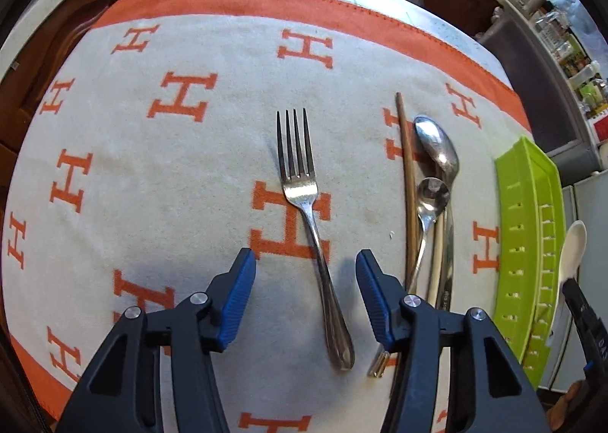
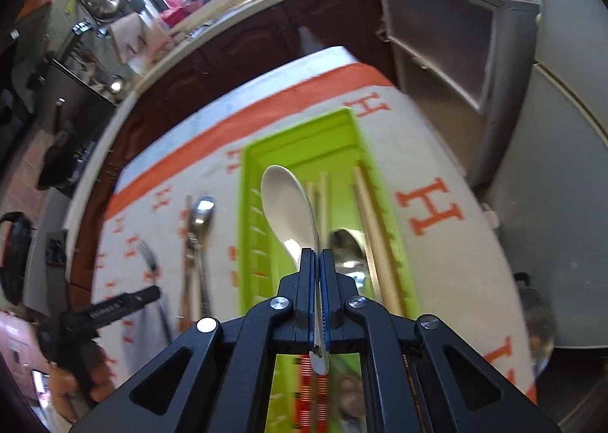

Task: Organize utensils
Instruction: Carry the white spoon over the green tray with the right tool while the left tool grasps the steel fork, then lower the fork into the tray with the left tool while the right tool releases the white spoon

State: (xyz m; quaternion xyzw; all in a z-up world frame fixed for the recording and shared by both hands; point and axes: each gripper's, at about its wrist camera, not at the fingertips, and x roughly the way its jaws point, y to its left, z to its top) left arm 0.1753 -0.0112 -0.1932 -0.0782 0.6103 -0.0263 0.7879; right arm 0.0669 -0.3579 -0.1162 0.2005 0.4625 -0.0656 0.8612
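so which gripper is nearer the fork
Left. The left gripper straddles the fork handle, open. The right gripper holds a white spoon over the green tray.

A steel fork [image 1: 304, 205] lies flat on the cloth, beside spoons [image 1: 437, 167]; a white spoon [image 2: 288, 212] is lifted above the green tray [image 2: 250, 205].

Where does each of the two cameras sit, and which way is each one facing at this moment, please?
Left wrist: sits on the left claw, looking steeply down at the fork on the patterned cloth; its blue-padded fingers straddle the fork handle, open.
Right wrist: sits on the right claw, looking down and forward over the green tray; it is shut on the white spoon.
Shared: fork, white spoon, tray, cloth, and the metal spoons beside the tray; each view also catches the other claw at its edge.
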